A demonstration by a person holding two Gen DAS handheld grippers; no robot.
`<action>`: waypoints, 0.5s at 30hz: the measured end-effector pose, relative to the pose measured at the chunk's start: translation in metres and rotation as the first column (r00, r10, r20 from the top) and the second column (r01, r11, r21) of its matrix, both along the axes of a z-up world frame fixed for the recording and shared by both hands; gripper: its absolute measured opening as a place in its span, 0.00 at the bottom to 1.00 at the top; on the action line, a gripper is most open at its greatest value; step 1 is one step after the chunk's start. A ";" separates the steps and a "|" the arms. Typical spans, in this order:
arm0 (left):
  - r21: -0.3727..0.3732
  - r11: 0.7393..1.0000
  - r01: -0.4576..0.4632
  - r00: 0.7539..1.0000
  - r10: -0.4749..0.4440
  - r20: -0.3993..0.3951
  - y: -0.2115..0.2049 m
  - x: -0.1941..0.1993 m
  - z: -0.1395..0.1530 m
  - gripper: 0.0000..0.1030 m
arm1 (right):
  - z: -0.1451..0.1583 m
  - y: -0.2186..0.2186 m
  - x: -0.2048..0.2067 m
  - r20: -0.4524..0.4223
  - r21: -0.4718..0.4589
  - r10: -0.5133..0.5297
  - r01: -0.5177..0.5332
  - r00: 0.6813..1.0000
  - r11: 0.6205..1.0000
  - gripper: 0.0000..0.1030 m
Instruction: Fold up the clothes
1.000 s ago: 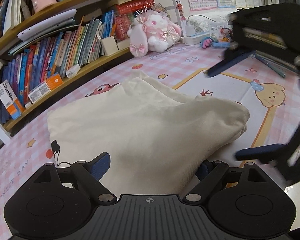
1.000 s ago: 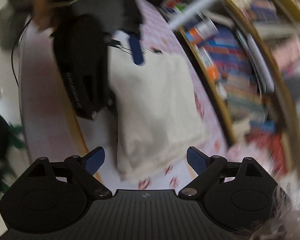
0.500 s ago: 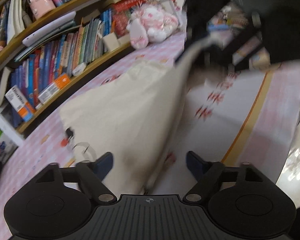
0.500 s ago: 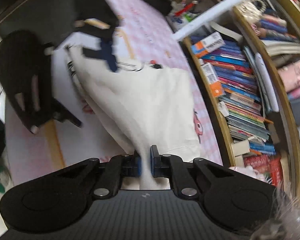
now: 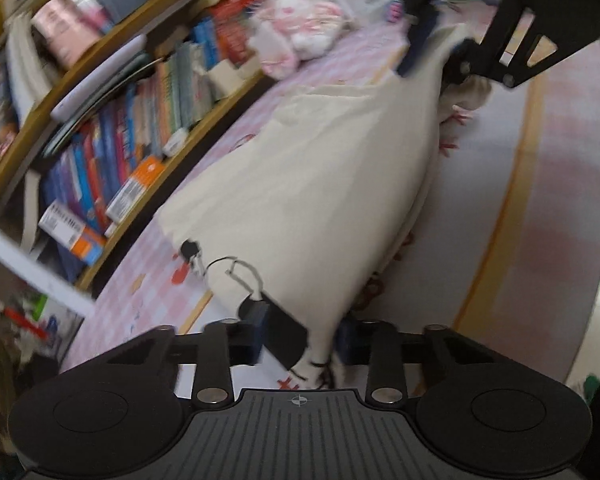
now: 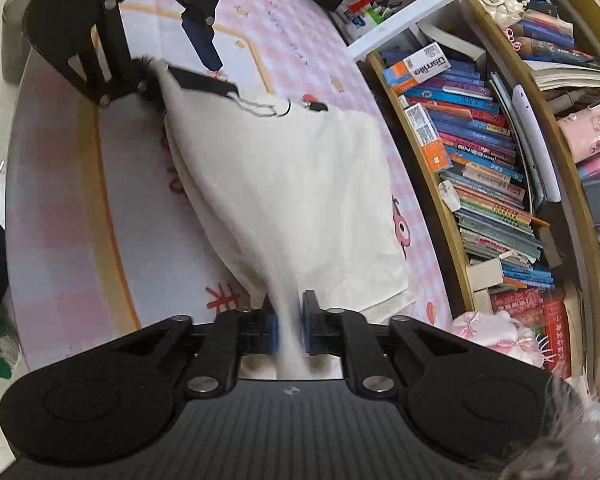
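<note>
A cream garment point(image 5: 320, 180) point(image 6: 292, 184) with a black print at one corner lies on the pink checked table mat point(image 5: 520, 220). One long edge is lifted into a ridge between my two grippers. My left gripper point(image 5: 300, 336) point(image 6: 180, 66) has its jaws closing around the printed corner, and the cloth fills the gap between the pads. My right gripper point(image 6: 290, 328) point(image 5: 440, 44) pinches a bunch of the opposite corner. Its jaws are easing open slightly, with the cloth still pressed between the pads.
A curved wooden bookshelf point(image 5: 140, 152) point(image 6: 480, 160) packed with books runs along the far side of the table. A pink plush toy point(image 5: 300, 28) point(image 6: 496, 332) sits at one end. The mat's rounded edge point(image 6: 60, 220) drops to a tiled floor.
Both grippers were open above the flat garment. The right one shut on one corner and lifted it. The left one rolled, dropped to the printed corner and narrowed around it.
</note>
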State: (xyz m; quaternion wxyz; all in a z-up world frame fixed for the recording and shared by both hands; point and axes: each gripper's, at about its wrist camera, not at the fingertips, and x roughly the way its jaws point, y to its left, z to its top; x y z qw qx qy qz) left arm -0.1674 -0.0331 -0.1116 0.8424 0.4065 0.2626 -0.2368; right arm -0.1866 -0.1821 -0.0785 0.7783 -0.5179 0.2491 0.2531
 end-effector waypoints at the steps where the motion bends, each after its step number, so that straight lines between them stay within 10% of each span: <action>1: 0.004 1.000 0.009 1.000 -0.009 -0.006 -0.001 0.000 0.000 0.18 | -0.004 0.000 -0.001 0.004 -0.004 -0.004 0.004 1.000 1.000 0.27; 5: 0.001 1.000 0.024 1.000 -0.024 -0.019 -0.001 -0.001 0.002 0.10 | -0.012 -0.003 -0.003 -0.030 -0.001 -0.010 0.010 0.999 1.000 0.10; 15: -0.054 0.998 -0.017 1.000 0.016 -0.017 0.001 -0.016 0.030 0.04 | 0.010 -0.011 -0.005 -0.116 0.094 -0.045 0.056 0.992 0.994 0.07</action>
